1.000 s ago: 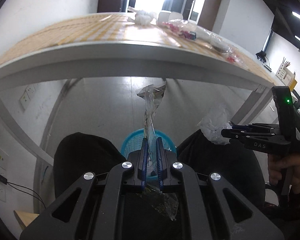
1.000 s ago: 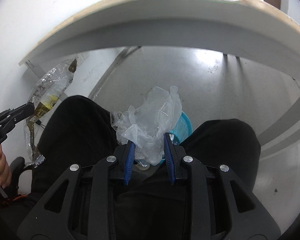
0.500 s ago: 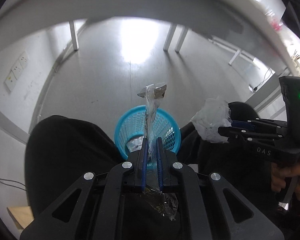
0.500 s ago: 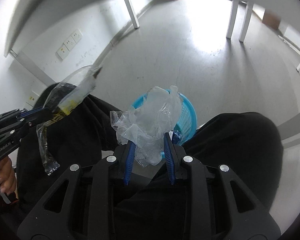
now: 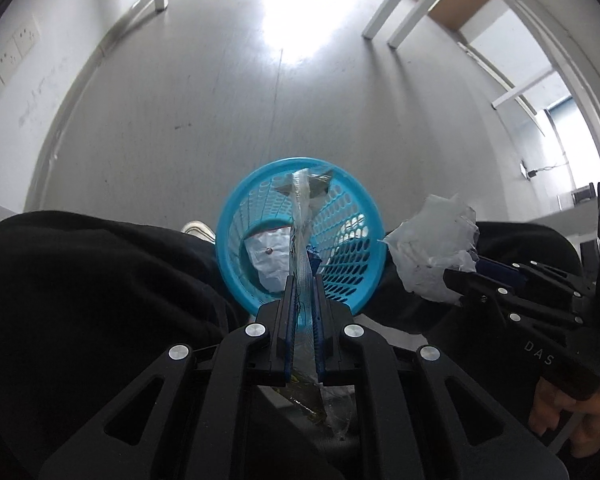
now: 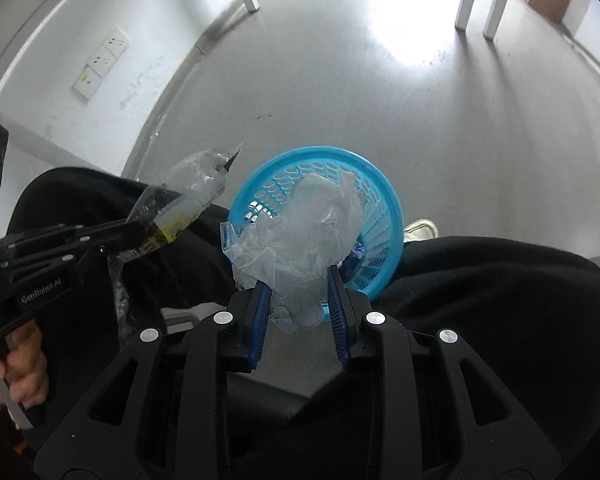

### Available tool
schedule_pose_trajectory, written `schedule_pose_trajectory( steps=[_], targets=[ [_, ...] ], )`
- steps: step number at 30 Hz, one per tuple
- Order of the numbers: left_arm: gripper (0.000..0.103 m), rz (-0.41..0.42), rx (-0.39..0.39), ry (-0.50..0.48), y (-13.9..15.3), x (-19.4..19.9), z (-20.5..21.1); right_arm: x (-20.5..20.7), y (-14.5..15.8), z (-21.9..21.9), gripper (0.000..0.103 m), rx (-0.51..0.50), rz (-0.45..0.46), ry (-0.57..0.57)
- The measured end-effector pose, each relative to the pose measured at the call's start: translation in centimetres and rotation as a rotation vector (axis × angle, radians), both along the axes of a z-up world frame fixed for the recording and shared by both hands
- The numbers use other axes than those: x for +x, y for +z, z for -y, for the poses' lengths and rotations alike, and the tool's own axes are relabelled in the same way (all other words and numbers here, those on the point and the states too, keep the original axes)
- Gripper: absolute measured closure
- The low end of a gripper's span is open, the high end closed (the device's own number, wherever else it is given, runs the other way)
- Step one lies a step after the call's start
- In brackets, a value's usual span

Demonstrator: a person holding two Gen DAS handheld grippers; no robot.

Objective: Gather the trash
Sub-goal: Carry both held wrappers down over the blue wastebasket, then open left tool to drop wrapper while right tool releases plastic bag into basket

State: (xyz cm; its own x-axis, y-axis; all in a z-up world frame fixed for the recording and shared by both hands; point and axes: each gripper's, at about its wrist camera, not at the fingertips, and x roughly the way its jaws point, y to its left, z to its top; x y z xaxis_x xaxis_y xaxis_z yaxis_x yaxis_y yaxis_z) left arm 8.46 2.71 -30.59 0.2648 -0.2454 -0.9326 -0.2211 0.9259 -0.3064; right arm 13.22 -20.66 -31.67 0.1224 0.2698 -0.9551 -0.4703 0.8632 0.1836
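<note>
Both grippers have dropped from table height to just above the bin, so I judge the release comes next. The left gripper pinches a wrapper, its long axis running forward over the bin's mouth. The right gripper clamps crumpled plastic, bunched and pointing nowhere, over the rim.

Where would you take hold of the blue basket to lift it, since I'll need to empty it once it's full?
Probably the far rim of the blue basket, from above. It stands upright on the floor, its rolled lip gives two fingers an edge, and the near side sits between the person's knees, under the left gripper and right gripper.
</note>
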Motion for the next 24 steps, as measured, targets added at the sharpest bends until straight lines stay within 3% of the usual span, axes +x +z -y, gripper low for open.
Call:
schedule_pose_trajectory(
  steps=[15,24],
  targets=[
    [0.096,-0.177,-0.095,0.076,-7.5,6.4,-0.9,7.1,-9.0,-1.3,0.077,-0.086,-0.215,-0.082],
    [0.096,-0.314,-0.096,0.101,-12.6,9.5,-1.1,10.3,-15.4,-1.5,0.077,-0.134,-0.355,-0.144]
  ],
)
